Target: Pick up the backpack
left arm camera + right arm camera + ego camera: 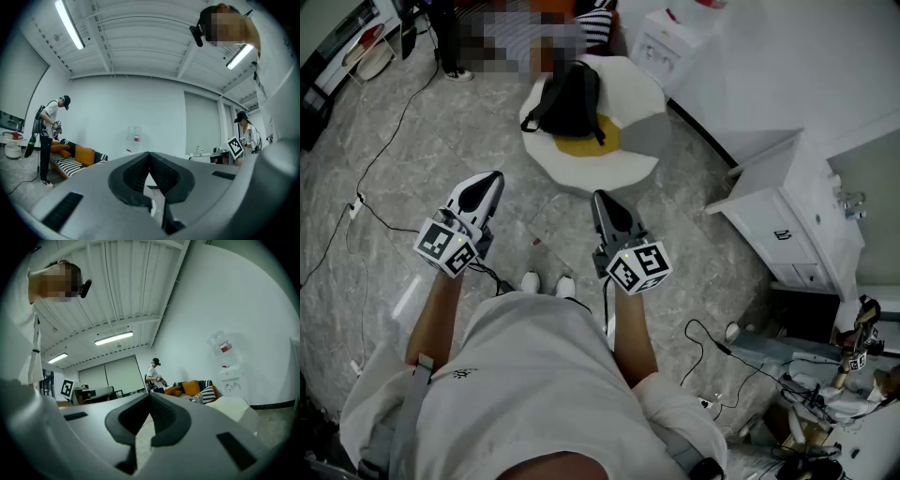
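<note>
Black backpack (570,98) sits top centre in the head view on the egg-shaped cushion (633,164), long axis running up-frame, well apart from me. My left gripper (490,178) and right gripper (601,197) are both clenched, empty. The right looks nearer, almost straight below it.

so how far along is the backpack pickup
Done: nothing yet. The black backpack lies on the egg-shaped cushion, and neither gripper is touching it. In hand: nothing. The left gripper and right gripper are held level, both shut and empty, well short of the backpack. Left: all of it, that is, move in, open a gripper, grip the backpack and lift it.
</note>
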Action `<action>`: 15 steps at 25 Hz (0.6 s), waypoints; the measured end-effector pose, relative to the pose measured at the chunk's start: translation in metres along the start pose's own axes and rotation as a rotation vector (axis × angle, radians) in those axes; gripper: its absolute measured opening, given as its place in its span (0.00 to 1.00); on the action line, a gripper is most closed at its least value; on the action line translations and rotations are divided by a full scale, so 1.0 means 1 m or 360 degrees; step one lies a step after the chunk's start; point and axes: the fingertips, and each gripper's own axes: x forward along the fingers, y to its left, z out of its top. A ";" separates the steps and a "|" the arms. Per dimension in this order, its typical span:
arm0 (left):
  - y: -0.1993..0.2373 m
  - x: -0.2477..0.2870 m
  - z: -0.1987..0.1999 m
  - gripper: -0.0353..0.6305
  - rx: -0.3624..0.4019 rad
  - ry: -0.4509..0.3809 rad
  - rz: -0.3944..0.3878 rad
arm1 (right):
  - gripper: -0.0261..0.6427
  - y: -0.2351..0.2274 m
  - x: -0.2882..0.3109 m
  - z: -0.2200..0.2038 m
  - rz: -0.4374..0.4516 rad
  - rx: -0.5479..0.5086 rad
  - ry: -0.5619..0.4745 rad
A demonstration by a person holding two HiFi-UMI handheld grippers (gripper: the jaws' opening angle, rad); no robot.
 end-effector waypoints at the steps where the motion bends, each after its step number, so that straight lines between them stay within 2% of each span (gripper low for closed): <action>1: 0.001 -0.002 0.002 0.06 0.0003 -0.0007 0.0002 | 0.05 0.002 0.001 0.000 0.0001 -0.0006 0.0004; 15: 0.020 -0.022 0.012 0.06 -0.0023 -0.0067 -0.0052 | 0.05 0.028 0.011 0.003 -0.0050 -0.0043 -0.0022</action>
